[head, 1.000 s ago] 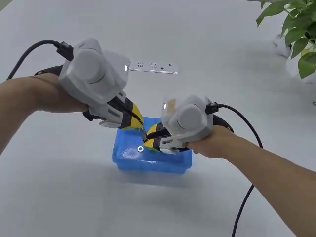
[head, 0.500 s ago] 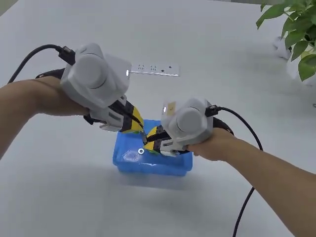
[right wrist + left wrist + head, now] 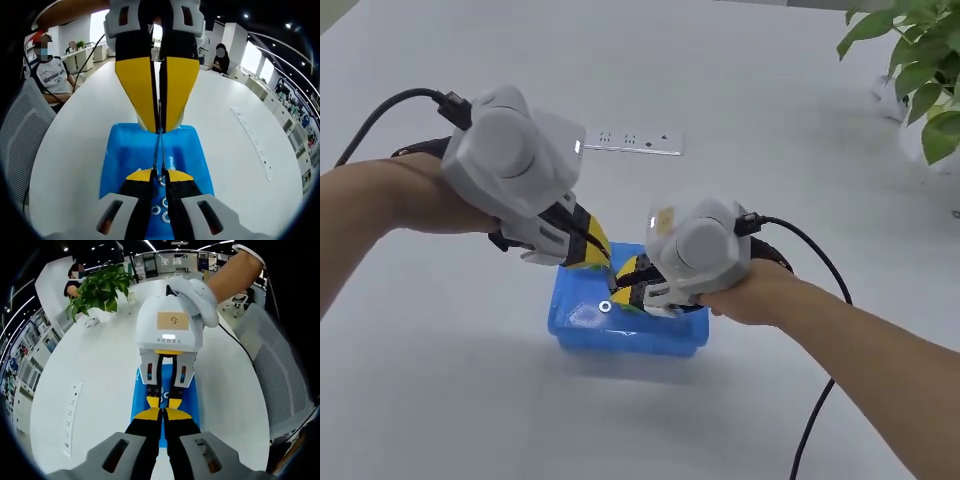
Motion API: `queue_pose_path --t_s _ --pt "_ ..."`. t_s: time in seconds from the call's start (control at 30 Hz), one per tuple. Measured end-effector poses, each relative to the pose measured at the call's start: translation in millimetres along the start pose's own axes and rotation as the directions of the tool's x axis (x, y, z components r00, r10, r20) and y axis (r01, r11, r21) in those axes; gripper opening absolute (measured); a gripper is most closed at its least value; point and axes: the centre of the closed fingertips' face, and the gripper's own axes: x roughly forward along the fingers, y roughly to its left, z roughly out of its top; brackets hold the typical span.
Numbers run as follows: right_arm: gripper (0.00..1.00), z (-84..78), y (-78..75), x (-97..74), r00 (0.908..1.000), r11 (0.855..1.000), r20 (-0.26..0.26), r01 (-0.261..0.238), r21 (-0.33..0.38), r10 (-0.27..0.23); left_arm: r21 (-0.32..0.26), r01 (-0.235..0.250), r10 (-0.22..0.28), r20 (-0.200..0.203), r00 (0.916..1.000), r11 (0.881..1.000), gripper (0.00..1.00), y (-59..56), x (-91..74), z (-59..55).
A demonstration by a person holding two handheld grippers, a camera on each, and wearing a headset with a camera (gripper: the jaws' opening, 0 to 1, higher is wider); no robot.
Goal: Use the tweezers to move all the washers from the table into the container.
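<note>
Straight ahead of the left gripper (image 3: 162, 413), tip to tip with it, stands the right gripper (image 3: 160, 176), and both hang low over the blue container (image 3: 120, 150). The left gripper's jaws are pinched almost together on one end of the tweezers (image 3: 159, 147). The thin steel legs run on along the line of those jaws into the right gripper, whose jaws are squeezed just as narrow around them. So the tweezers' long axis lies from one gripper to the other, and I judge the right gripper to be nearer the working tips. Just under the right gripper's tips a small silver washer (image 3: 605, 306) shows over the container's floor. Whether it is pinched or lying loose I cannot tell. Further under that gripper, more washers (image 3: 156, 210) lie flat in the container: thin, bright rings.
</note>
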Motion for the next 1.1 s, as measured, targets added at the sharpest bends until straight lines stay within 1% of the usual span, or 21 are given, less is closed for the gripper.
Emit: queue_pose_path --t_s 0.27,0.43,0.53,0.77,0.97,1.1 --pt "0.11 5.8 0.0 -4.7 0.9999 1.000 0.008 0.008 -0.004 -0.008 0.009 -0.006 0.006 -0.002 1.0000 1.000 0.05 -0.6 -6.1 4.5" --pt "0.10 8.8 2.0 -10.5 0.9998 1.000 0.013 0.015 -0.006 -0.015 0.012 -0.006 0.006 -0.001 1.0000 1.000 0.05 -4.0 -11.1 8.0" --pt "0.10 11.9 4.8 -15.0 0.9997 1.000 0.017 0.020 -0.008 -0.020 0.013 -0.005 0.005 0.001 1.0000 1.000 0.05 -6.7 -14.7 11.4" --pt "0.11 23.8 9.5 -28.8 0.9986 0.999 0.037 0.039 -0.014 -0.038 0.026 -0.009 0.008 0.009 0.9999 1.000 0.05 -13.8 -27.6 23.8" --pt "0.12 32.4 16.6 -39.4 0.9974 0.998 0.050 0.053 -0.017 -0.052 0.039 -0.005 0.005 0.001 1.0000 0.999 0.05 -20.5 -36.5 31.7" --pt "0.12 36.0 20.3 -47.1 0.9961 0.998 0.065 0.061 -0.014 -0.060 0.048 -0.003 0.003 0.001 1.0000 0.999 0.05 -25.8 -39.1 37.1"
